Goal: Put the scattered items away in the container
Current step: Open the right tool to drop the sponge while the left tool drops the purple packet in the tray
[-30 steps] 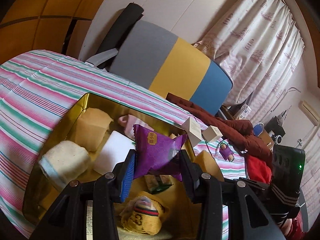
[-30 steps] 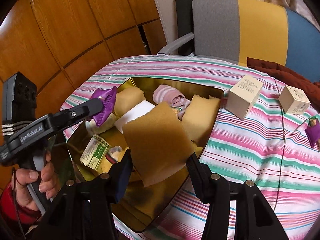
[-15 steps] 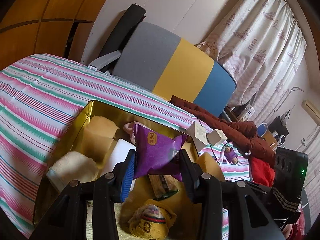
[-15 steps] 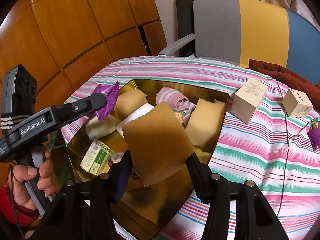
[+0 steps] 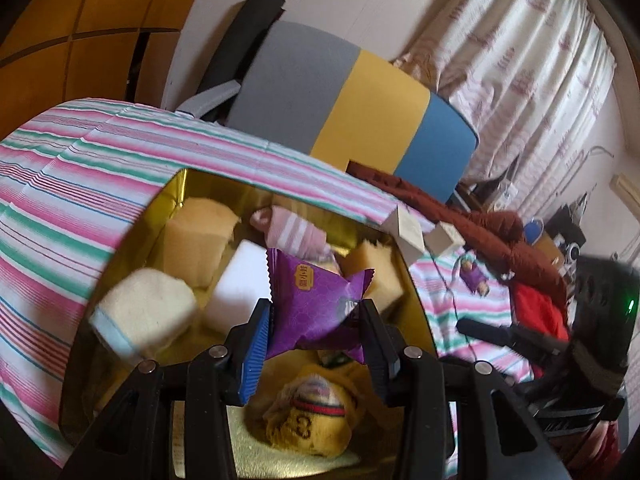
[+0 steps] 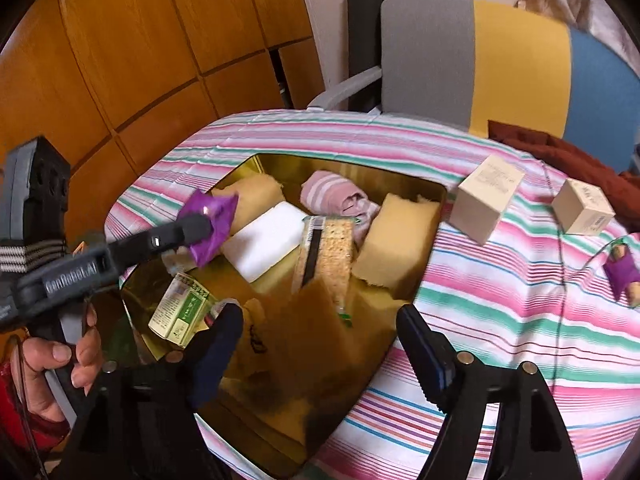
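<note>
Gold tin point(image 6: 436, 196) on the striped tabletop point(image 6: 500, 300) already brims with sponges; left tongs point(image 5: 316, 316) pinch a purple packet point(image 5: 316, 300) above it, right tongs point(image 6: 320, 332), just spread, drop a brown sponge point(image 6: 308, 332). Two boxes point(image 6: 486, 204) and a small doll point(image 6: 622, 268) remain outside.

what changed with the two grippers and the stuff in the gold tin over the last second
The right gripper has just opened its jaws and let go of the tan sponge piece, which is dropping, blurred, into the gold tin. The left gripper stays shut on the purple packet above the tin. The two cream boxes and the small doll stay on the striped cloth.
</note>
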{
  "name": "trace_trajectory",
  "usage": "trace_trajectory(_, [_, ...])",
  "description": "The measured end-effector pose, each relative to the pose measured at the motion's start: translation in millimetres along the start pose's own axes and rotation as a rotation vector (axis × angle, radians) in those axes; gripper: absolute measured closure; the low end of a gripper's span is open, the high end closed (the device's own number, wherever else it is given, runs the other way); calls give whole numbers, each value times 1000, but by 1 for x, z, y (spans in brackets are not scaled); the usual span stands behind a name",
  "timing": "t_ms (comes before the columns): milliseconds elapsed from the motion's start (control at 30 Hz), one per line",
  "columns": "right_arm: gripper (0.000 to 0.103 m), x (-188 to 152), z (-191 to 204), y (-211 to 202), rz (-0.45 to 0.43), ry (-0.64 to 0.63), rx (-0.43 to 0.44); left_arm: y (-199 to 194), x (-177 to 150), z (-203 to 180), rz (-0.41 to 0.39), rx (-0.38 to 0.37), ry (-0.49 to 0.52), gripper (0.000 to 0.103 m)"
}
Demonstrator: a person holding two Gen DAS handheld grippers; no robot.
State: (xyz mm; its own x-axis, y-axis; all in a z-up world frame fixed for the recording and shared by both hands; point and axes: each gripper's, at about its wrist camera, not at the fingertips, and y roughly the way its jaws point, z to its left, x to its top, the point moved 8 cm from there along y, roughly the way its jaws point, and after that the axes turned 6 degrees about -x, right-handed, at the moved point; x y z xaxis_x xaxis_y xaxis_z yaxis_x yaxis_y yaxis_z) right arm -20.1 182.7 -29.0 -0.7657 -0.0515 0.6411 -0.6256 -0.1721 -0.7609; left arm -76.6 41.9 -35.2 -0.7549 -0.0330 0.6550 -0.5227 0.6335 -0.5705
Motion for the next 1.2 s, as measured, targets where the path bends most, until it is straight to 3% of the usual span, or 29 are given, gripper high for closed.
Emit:
trace_trajectory(267, [23,-2,-18,-5,-9,69,-6,1,-11,6,33,51,23,58])
trace_trajectory(333, [23,-5,-21,-5,-7,78,-8,-1,-12,9,36,61,20,53])
trace_trajectory(433, [23,-8,-25,-4,-4,102,-2,-2,-11,14,40,51,-22,41])
trace_trajectory(600, [23,-12,-28,-3,3,122,10,-8,-5,28,20,78,-105,40])
trace_trajectory(833, [23,-16,-38,-4,-1,156,9,-20,-1,38,-48,61,-215,37])
trace_trajectory(1200, [23,-21,-51,-8,0,182,1,-4,-7,1,-1,57,-143,37])
